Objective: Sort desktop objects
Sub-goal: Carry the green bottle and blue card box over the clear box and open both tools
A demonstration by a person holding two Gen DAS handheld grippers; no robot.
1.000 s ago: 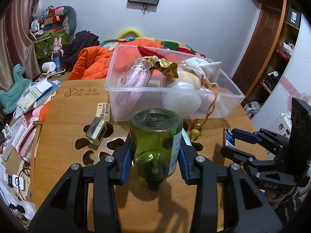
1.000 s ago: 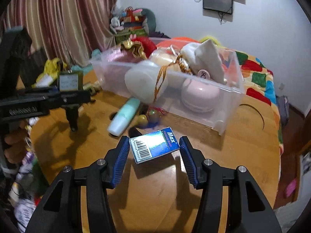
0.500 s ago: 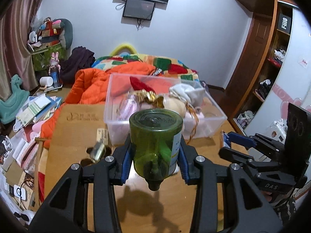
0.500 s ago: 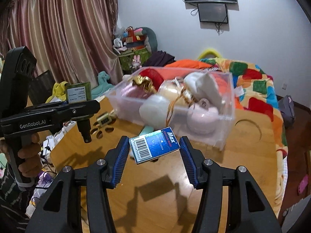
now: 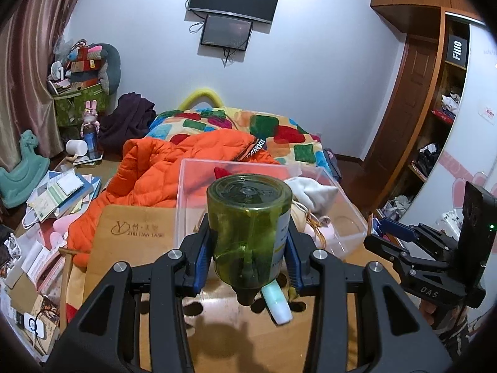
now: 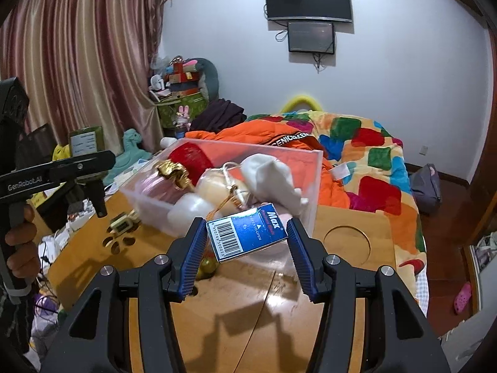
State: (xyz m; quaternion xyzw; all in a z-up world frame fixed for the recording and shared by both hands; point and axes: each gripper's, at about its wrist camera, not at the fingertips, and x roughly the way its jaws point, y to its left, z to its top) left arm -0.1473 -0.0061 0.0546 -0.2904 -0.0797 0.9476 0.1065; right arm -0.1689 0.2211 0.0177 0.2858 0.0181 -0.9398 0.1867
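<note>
Glossy green glass bottle [image 5: 248, 230], clear plastic bin [image 6: 217, 183], glossy cardboard box [image 6: 247, 233], polished wooden table [image 6: 264, 310].

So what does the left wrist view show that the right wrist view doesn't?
Only the left wrist view: the round base of the green glass bottle clamped in the left gripper, and a pale mint tube on the table. Only the right wrist view: the blue barcoded box gripped in the right gripper. Both: the clear plastic bin and orange jacket.

Bin [image 6: 310, 168] on table [image 6: 348, 227], bed [image 6: 372, 143] behind.
</note>
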